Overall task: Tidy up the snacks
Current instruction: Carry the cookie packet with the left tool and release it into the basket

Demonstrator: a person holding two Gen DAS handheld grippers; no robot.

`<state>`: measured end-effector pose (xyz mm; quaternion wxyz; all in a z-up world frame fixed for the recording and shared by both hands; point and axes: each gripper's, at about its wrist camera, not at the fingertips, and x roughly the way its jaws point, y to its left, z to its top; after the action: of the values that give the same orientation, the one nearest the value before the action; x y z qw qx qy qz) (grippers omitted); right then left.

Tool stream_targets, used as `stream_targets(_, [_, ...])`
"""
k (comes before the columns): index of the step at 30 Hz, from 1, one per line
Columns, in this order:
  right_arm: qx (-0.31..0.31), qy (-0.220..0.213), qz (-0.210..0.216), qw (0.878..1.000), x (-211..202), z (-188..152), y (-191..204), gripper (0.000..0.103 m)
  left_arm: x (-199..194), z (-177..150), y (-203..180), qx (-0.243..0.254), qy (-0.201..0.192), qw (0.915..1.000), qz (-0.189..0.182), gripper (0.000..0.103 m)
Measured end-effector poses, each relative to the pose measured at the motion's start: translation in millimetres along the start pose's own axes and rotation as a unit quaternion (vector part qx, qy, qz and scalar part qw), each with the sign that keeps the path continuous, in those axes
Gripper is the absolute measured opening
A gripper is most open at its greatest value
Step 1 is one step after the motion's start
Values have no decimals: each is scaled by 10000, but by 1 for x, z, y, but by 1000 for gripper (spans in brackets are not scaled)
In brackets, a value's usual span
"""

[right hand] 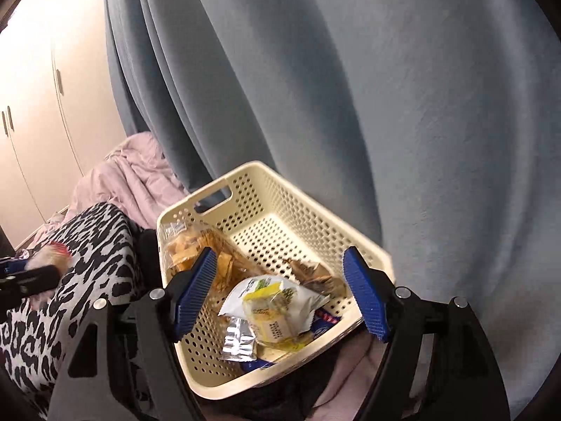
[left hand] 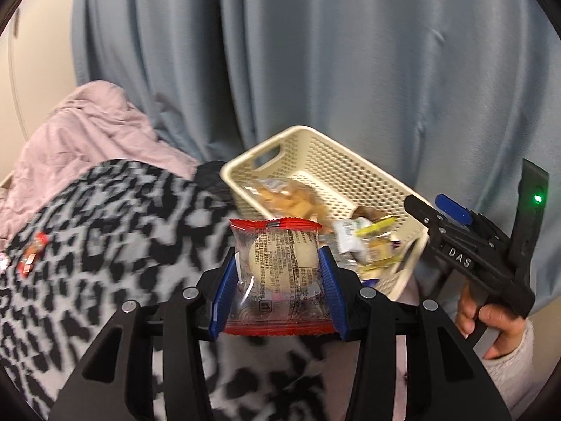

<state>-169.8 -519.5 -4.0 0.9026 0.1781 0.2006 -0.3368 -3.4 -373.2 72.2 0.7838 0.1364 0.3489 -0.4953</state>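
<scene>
The left gripper (left hand: 278,280) pinches a slippery red-edged snack packet (left hand: 277,266) that may slip short of the basket (left hand: 315,147); the right gripper (right hand: 280,294) is spread, empty.

Basket mouth: open from above — the far half of the cream basket (right hand: 280,210) is bare floor.
Near half: snack packets (right hand: 270,308) piled.
Behind: blue curtain (right hand: 385,105) hangs close.
Right side: right gripper (left hand: 434,210) beside the rim.
</scene>
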Motion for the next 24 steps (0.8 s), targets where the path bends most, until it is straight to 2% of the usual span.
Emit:
stream_targets(10, [24,-335,-184,9993,-15,4,-9,77,47,13,-41,121,136,9981,-584,46])
stream_targets(13, [92,-334,-180,9992,-17,3,-15,77,57,11,-45,197,300,9976,-592,47])
stream_targets(16, [113,-331,-209,9992,-19,1,-18,77,60,3,-46,239,421,9975,-520,54])
stream_targets(21, [216,-174,-5,9996,-15,-6,-17,77,65,-16,-49,394,669,9955,-537,55])
stream_targets(24, [224,-50,167,9996,-17,-14,-13,77,62,-21,-44,404,691,9958,-434,65])
